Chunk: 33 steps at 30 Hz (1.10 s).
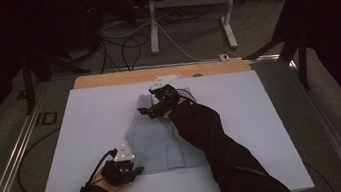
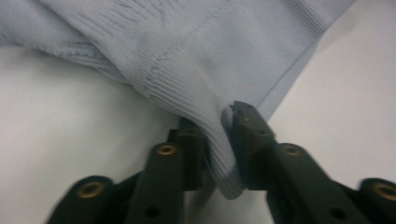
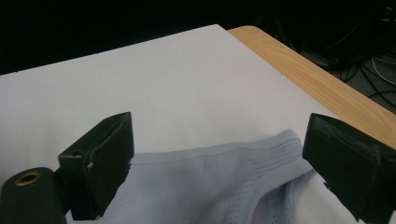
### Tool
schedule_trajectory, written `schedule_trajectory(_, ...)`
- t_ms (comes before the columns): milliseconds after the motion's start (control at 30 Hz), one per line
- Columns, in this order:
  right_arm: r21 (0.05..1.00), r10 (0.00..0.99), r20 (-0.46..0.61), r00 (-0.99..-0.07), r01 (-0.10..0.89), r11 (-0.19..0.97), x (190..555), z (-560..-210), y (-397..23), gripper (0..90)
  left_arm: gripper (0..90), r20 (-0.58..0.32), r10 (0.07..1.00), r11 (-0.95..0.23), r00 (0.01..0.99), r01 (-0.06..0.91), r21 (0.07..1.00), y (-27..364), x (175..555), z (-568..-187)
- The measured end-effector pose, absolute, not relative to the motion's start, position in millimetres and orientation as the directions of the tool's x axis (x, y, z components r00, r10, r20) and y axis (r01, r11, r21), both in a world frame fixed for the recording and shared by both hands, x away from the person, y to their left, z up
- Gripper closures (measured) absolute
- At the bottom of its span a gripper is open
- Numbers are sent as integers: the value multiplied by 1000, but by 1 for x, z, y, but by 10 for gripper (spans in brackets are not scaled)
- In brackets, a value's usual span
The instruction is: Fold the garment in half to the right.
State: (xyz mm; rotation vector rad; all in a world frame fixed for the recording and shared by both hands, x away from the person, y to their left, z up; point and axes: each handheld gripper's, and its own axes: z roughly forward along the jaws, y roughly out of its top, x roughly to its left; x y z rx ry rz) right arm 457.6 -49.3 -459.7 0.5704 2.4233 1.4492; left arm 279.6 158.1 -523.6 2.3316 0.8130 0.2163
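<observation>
A light blue knitted garment [image 1: 165, 144] lies folded on the white board [image 1: 86, 123]. My left gripper [image 1: 137, 170] is at its near left corner. In the left gripper view the jaws [image 2: 217, 137] are shut on a ribbed edge of the garment [image 2: 187, 46], and the cloth is bunched up between the pads. My right gripper [image 1: 143, 111] is at the garment's far end. In the right gripper view it [image 3: 224, 144] stands wide open, one jaw on each side of the garment's meshed upper edge [image 3: 219, 177], with no pad pressing on the cloth.
The board lies on a wooden table whose bare strip [image 1: 120, 77] runs along the far side [image 3: 299, 70]. Behind it, white desk legs [image 1: 152, 23] and loose cables [image 1: 126, 46] are on the floor. Bare board stretches left and right of the garment.
</observation>
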Motion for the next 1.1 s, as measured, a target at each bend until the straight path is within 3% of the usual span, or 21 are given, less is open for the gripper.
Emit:
schedule_trajectory(300,876,477,13,-879,239,418,470,-463,-45,112,857,-62,619,-556,783,492,670,161,279,-515)
schedule_trajectory(767,855,586,7,-810,309,417,505,-467,-24,94,860,-93,606,-531,790,489,692,164,280,-515)
schedule_trajectory(933,838,607,56,-792,368,403,518,-474,-16,96,860,-86,604,-532,792,482,696,164,280,-516)
schedule_trajectory(1100,799,648,28,-761,406,443,525,-483,-7,210,859,-88,607,-528,790,484,697,163,280,-516)
